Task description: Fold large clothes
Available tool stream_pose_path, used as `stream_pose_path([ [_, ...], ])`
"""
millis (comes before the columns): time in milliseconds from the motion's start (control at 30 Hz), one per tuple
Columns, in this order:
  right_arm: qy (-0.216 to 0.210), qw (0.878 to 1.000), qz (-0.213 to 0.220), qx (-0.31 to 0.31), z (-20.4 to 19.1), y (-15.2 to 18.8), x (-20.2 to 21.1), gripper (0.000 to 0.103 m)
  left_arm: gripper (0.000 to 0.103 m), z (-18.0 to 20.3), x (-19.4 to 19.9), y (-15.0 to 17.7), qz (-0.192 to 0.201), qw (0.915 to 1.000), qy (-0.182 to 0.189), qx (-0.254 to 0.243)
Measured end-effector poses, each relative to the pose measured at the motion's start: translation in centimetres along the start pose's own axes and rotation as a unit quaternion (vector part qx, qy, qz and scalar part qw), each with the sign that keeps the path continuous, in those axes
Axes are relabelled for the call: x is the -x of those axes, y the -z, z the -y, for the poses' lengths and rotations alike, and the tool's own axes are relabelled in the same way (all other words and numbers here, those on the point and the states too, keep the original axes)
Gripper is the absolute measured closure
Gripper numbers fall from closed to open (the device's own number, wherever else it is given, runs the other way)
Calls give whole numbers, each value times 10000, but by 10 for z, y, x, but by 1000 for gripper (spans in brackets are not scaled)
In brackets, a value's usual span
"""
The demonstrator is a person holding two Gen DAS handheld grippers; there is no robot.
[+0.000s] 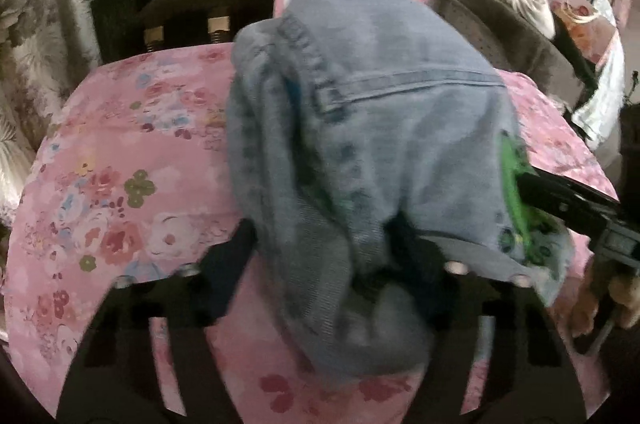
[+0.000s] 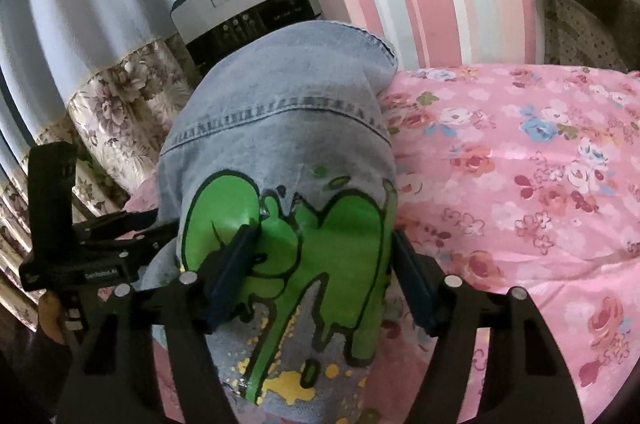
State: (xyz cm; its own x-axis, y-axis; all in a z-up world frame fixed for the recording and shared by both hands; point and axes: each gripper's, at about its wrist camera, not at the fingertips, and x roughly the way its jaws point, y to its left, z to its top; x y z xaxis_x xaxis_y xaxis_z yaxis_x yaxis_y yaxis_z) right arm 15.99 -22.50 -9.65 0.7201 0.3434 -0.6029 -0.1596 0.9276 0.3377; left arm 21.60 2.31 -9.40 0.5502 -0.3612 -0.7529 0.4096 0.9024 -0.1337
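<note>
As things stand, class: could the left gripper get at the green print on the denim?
Probably not directly. The left gripper has bunched plain denim between its fingers, while the green print lies under the right gripper, which blocks it.

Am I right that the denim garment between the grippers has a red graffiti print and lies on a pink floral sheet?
Not quite: the print is green, with yellow splashes, as the right wrist view shows. The rest holds: the denim garment sits between the grippers on the pink floral sheet.
</note>
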Motion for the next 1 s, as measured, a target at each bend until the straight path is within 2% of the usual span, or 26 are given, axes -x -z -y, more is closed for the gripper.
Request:
stream_pose_path([
  [167, -60, 9997, 136, 168, -4, -2, 6, 44, 56, 7, 6, -3, -23, 10000, -9, -45],
  [233, -134, 9991, 254, 311, -7, -5, 12, 52, 65, 16, 11, -3, 47, 9996, -168, -212],
  [333, -211, 9977, 380, 515, -12, -9, 19, 56, 72, 18, 15, -8, 82, 9997, -247, -22],
  [533, -311, 9925, 693, 953, -16, -11, 42, 60, 80, 42, 32, -16, 382, 9974, -598, 85],
  [767, -36, 9854, 1309, 1087, 10, -15, 116, 61, 81, 106, 43, -20, 566, 9981, -222, -54],
  [867, 228, 9828, 1396, 1189, 31, -7, 151, 61, 81, 145, 50, -18, 695, 9974, 28, -180],
  [1000, 672, 9820, 1259, 1240, 68, 6, 176, 61, 80, 188, 37, -5, 548, 9975, 184, -399],
])
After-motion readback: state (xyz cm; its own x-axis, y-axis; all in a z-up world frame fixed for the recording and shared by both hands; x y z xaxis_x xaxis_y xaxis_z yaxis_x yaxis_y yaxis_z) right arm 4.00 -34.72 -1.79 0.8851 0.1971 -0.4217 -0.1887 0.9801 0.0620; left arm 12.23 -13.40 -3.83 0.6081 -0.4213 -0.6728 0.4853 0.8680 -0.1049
